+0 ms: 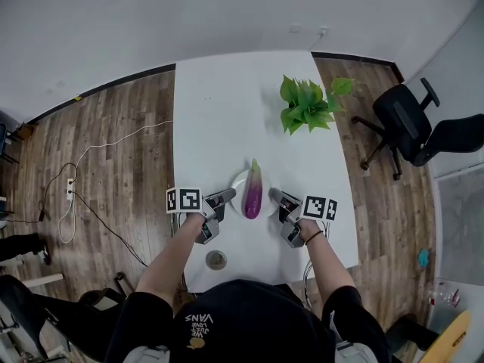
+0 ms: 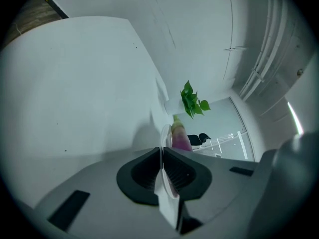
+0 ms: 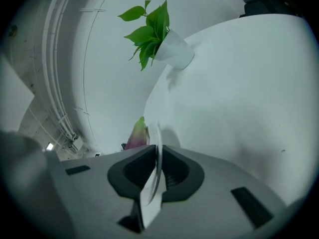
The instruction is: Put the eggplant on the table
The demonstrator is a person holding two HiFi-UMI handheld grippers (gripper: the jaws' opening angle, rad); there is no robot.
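A purple eggplant (image 1: 253,190) with a green stem end lies on a white plate (image 1: 240,181) over the near part of the white table (image 1: 219,112). My left gripper (image 1: 228,196) is shut on the plate's left rim and my right gripper (image 1: 274,197) is shut on its right rim. In the left gripper view the plate's rim (image 2: 163,148) runs edge-on between the dark pads, with the eggplant (image 2: 180,137) beyond. In the right gripper view the rim (image 3: 158,148) sits clamped likewise and the eggplant (image 3: 137,135) shows to the left of it.
A leafy green plant (image 1: 308,104) in a white pot (image 3: 177,52) stands on the far right of the table. A small round object (image 1: 216,260) lies by the table's near edge. A black office chair (image 1: 408,131) is at the right, and cables (image 1: 76,195) lie on the wooden floor at the left.
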